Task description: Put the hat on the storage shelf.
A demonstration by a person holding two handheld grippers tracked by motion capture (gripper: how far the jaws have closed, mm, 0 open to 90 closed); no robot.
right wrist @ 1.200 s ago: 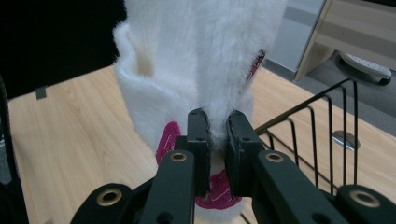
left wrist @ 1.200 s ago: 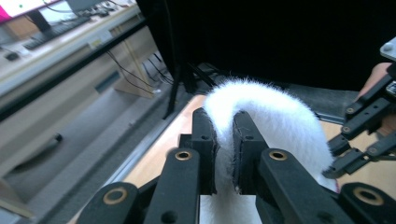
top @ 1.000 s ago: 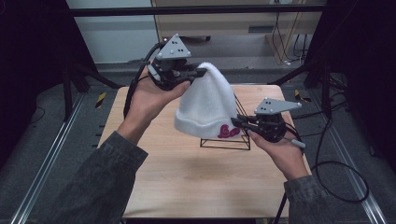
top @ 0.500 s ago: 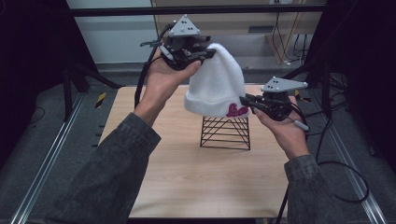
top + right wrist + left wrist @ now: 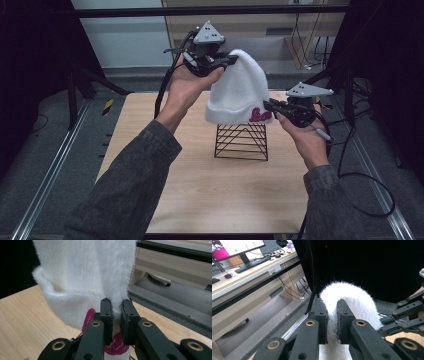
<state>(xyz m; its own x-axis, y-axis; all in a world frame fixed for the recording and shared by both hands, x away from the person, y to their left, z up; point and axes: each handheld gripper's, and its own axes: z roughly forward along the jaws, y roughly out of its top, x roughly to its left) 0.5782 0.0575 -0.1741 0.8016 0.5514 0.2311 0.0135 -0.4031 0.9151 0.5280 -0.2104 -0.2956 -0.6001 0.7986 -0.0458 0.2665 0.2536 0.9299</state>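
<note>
"Where's the white hat (image 5: 239,86)?"
"Up in the air, right over the black wire stand (image 5: 242,140). The left gripper (image 5: 226,60) pinches its top. The right gripper (image 5: 268,106) pinches its rim."
"What's next?"
"I think lower it onto the stand, slowly and straight."

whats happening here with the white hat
A person holds a white knit hat in the air with two hand-held grippers. The left gripper is shut on the hat's top; the right gripper is shut on its folded brim, by the pink lettering. The hat hangs just above a black wire stand on the wooden table, and whether it touches the stand cannot be told.
</note>
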